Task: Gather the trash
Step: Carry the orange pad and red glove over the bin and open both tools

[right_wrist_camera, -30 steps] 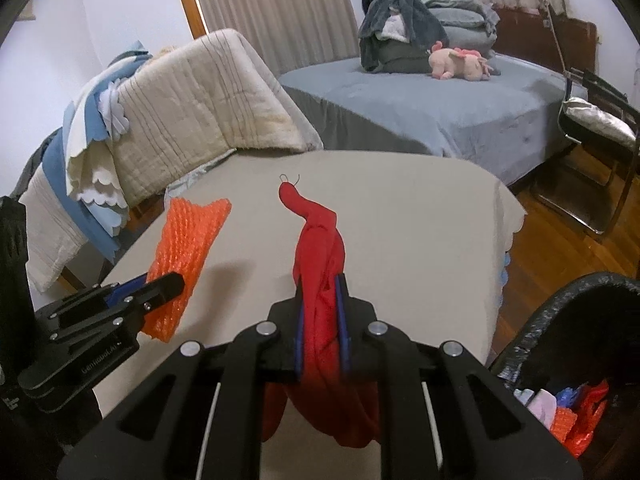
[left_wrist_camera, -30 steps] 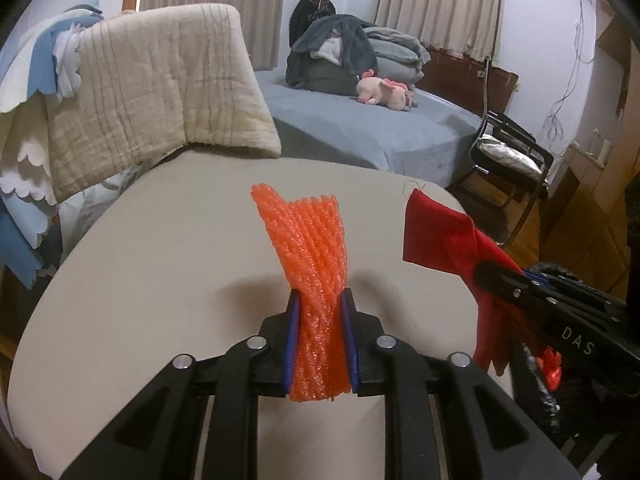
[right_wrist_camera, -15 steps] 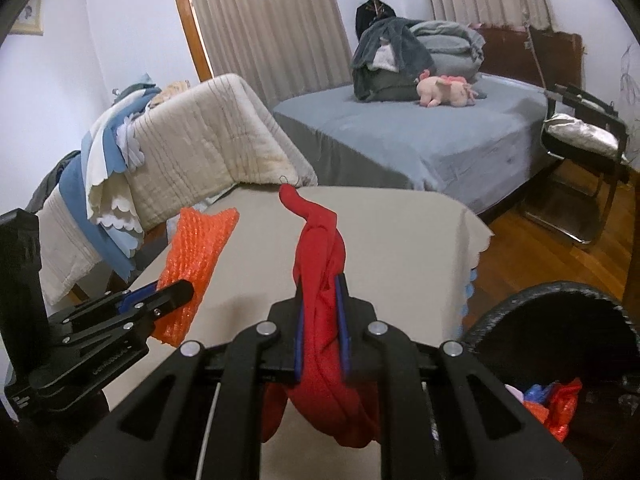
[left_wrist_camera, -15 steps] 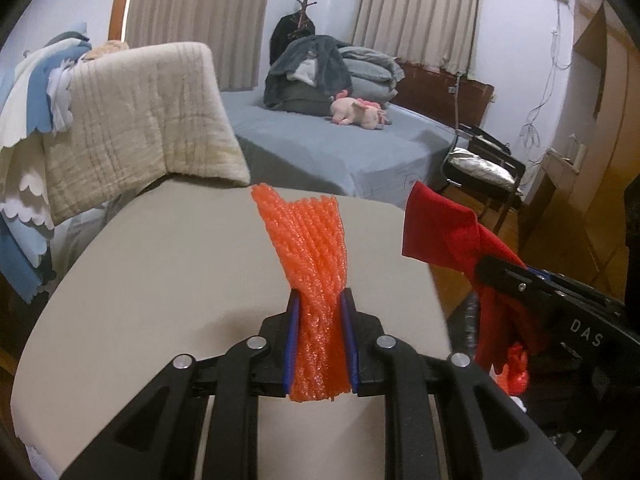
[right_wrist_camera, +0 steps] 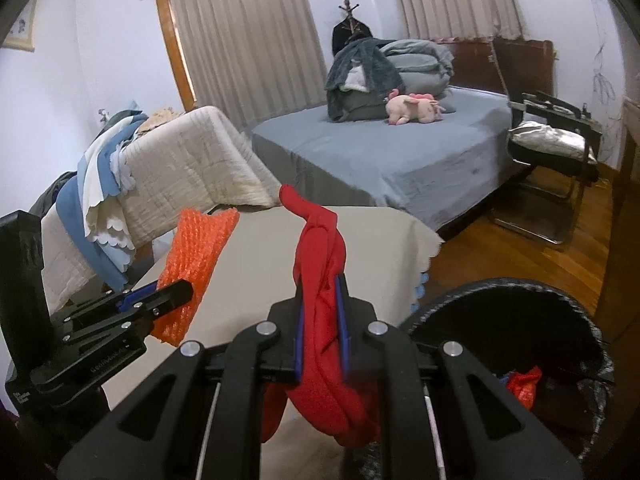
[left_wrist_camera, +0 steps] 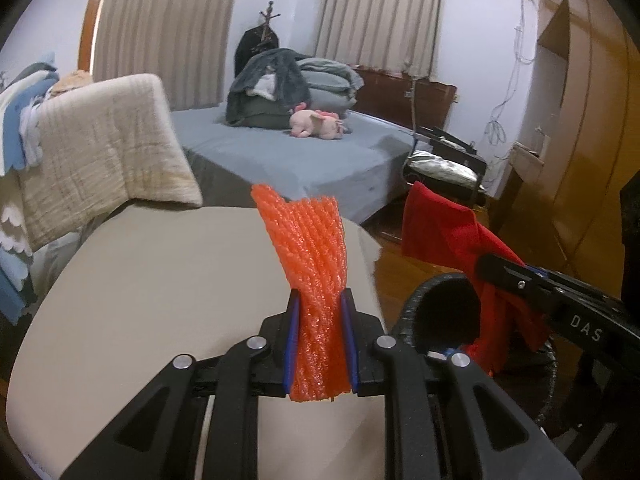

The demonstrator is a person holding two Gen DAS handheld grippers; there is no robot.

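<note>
The red cloth [right_wrist_camera: 320,312] is being held tight in the right tool [right_wrist_camera: 320,320] nearest the black bin [right_wrist_camera: 560,320], low to its right, while the orange net [left_wrist_camera: 316,288] is being pinched by the left tool [left_wrist_camera: 318,344].

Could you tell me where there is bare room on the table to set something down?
The table top is bare from the beige quilt at its far left corner to its right edge by the black bin. Crowding is at that bin side.
</note>
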